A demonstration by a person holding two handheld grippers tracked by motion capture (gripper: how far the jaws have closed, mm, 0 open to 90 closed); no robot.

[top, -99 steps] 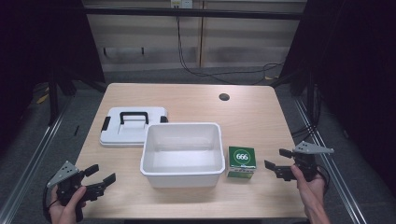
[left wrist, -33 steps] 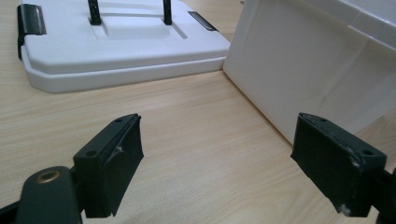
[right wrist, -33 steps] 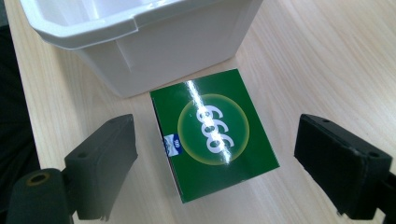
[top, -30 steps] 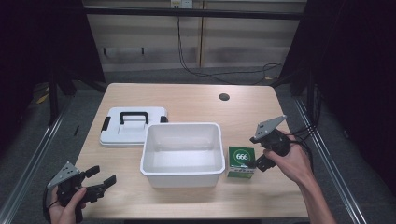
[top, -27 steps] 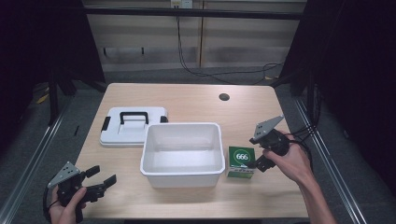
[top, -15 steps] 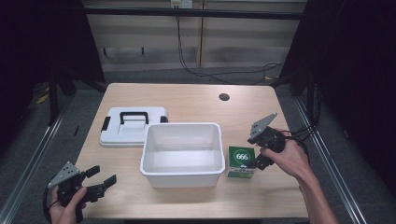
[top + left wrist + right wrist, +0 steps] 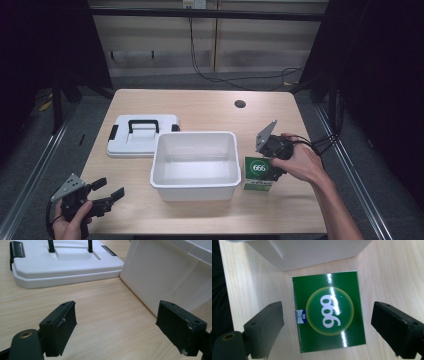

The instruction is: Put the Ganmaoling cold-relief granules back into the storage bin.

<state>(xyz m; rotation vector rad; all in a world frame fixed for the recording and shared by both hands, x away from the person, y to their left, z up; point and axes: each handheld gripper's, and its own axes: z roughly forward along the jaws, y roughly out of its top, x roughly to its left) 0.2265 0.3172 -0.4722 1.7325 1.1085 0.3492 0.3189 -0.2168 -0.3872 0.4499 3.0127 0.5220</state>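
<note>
right gripper (image 7: 327, 322): moved left from table edge, now above green box (image 7: 328, 311), jaws spread | left gripper (image 7: 102, 192): unchanged, jaws spread | white bin (image 7: 194, 150): same place

We see a pale wooden surface (image 7: 200, 107) with a round hole (image 7: 240, 104) near its far edge, grey floor (image 7: 30, 150) around it, beige wall panels (image 7: 150, 40) behind, and dark cables (image 7: 210, 75) trailing down.
</note>
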